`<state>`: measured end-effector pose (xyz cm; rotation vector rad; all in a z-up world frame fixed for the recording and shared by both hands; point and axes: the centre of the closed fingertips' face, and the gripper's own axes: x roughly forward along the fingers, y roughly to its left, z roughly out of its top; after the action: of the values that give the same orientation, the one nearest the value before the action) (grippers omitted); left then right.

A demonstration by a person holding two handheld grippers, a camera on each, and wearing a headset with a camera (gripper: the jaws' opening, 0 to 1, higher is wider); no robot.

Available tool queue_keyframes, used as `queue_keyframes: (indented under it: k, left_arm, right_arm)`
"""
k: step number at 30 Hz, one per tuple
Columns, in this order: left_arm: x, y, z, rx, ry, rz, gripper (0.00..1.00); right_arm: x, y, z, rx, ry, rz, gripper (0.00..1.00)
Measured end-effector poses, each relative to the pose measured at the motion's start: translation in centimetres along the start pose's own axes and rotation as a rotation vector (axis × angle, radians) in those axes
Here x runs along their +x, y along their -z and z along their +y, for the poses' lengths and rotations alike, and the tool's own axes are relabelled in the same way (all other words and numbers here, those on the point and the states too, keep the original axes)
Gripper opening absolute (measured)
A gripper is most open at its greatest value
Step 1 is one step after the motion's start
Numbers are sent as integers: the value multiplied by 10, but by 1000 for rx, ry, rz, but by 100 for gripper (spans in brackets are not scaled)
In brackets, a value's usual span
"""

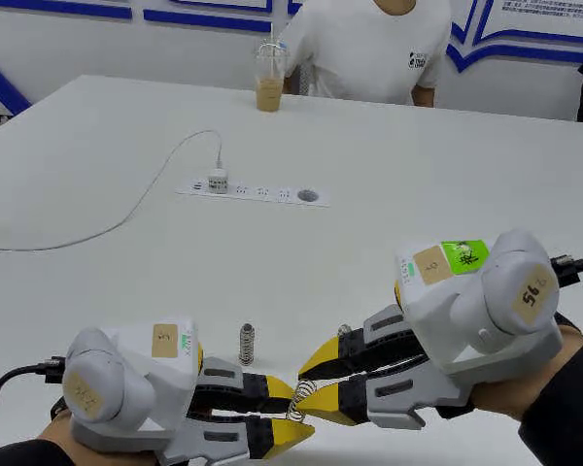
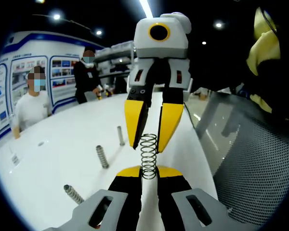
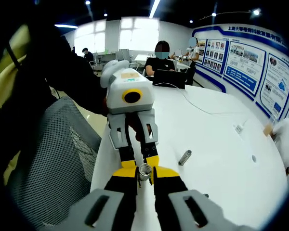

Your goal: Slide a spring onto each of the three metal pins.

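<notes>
The left tool (image 2: 148, 173) sits low on the person's left, its jaws drawn in on the near end of a spring (image 2: 148, 154). The right tool (image 2: 148, 143) points straight back at it, tip to tip. Its jaws stand a little apart on either side of the spring's far end, and it is unclear whether they press on it. The left hand (image 1: 63, 427) and right hand (image 1: 525, 393) cup the tool bodies from below, in dark sleeves (image 1: 568, 413).

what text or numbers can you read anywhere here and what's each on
"95": handwritten, on the white-and-yellow right claw's rounded grey back.
Tan stickers on it and the left claw, green sticker: too small to read.
White T-shirt's chest logo, blue-framed wall posters: too blurred.
</notes>
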<state>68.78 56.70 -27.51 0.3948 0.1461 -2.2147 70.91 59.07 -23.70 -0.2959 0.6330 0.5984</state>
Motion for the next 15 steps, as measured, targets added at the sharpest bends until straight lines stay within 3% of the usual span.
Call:
queue_keyframes:
  k: [15]
  left_arm:
    - [-1,-4,3,-19,-13,-26,11]
  right_arm:
    - [0,-1,-3,31,7,-33,12]
